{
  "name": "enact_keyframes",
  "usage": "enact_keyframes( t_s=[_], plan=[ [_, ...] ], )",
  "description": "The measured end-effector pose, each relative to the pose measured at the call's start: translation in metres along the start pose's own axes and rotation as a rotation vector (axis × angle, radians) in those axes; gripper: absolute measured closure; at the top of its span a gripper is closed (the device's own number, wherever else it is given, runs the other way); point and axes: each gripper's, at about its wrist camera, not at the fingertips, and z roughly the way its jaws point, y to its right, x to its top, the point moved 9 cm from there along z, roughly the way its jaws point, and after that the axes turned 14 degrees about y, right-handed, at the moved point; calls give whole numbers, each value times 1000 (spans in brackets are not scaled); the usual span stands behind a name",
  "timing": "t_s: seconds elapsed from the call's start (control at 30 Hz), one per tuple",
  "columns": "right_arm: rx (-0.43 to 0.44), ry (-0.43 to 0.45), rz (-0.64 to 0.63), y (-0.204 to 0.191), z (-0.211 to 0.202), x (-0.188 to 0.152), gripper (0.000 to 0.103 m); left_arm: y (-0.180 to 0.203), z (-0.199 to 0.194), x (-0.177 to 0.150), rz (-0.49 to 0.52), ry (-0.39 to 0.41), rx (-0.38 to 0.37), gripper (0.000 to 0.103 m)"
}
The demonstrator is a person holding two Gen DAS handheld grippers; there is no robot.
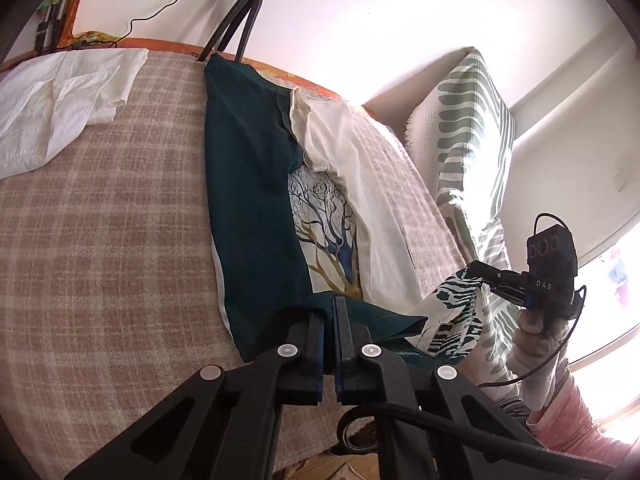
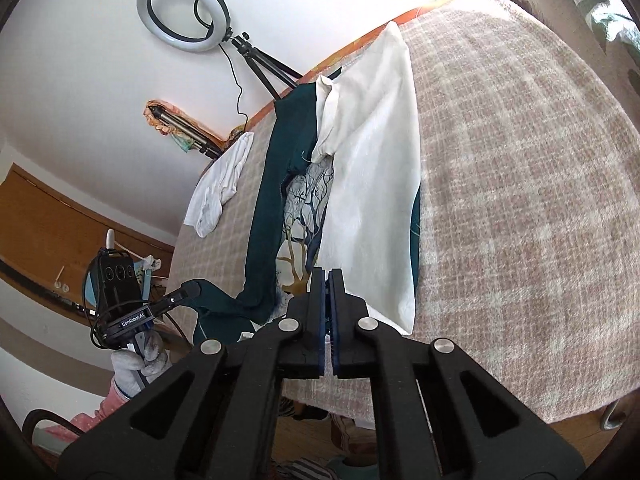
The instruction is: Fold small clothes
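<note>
A small dark teal garment point(image 1: 248, 184) with a white tree-print panel point(image 1: 328, 236) and a cream side point(image 1: 360, 184) lies lengthwise on the plaid blanket. It also shows in the right wrist view point(image 2: 272, 208), with its cream part point(image 2: 372, 184). My left gripper point(image 1: 331, 312) is shut on the garment's near teal hem, which is lifted; it shows from outside in the right wrist view point(image 2: 188, 292). My right gripper point(image 2: 329, 280) is shut on the near hem by the printed panel; it shows in the left wrist view point(image 1: 480, 270) pinching printed cloth.
A white garment point(image 1: 52, 100) lies crumpled at the blanket's far left, seen also in the right wrist view point(image 2: 220, 184). A ring light on a tripod point(image 2: 182, 12) stands behind the bed. A striped pillow point(image 1: 472, 128) leans at the right. The plaid blanket point(image 2: 520, 160) covers the bed.
</note>
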Motion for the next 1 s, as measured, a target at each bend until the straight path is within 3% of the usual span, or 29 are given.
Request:
enact_keyframes(
  t_s=[0.3, 0.63, 0.7, 0.77, 0.83, 0.87, 1.0],
  plan=[
    [-83, 12, -29, 15, 57, 64, 100, -25, 50, 63, 47, 1, 62, 103],
    [-186, -18, -21, 61, 113, 85, 100, -60, 97, 78, 62, -20, 129, 103],
    [-219, -21, -40, 67, 118, 86, 100, -66, 100, 81, 62, -12, 148, 96],
    [-245, -15, -47, 73, 118, 91, 98, -71, 99, 87, 63, 8, 181, 60],
    [-272, 16, -62, 76, 110, 97, 78, -74, 91, 93, 71, 40, 191, 56],
    [-276, 38, -78, 74, 104, 101, 73, -73, 86, 94, 79, 47, 187, 56],
    [-249, 46, -171, 56, 86, 96, 70, -65, 71, 91, 131, 60, 160, 56]
  ],
)
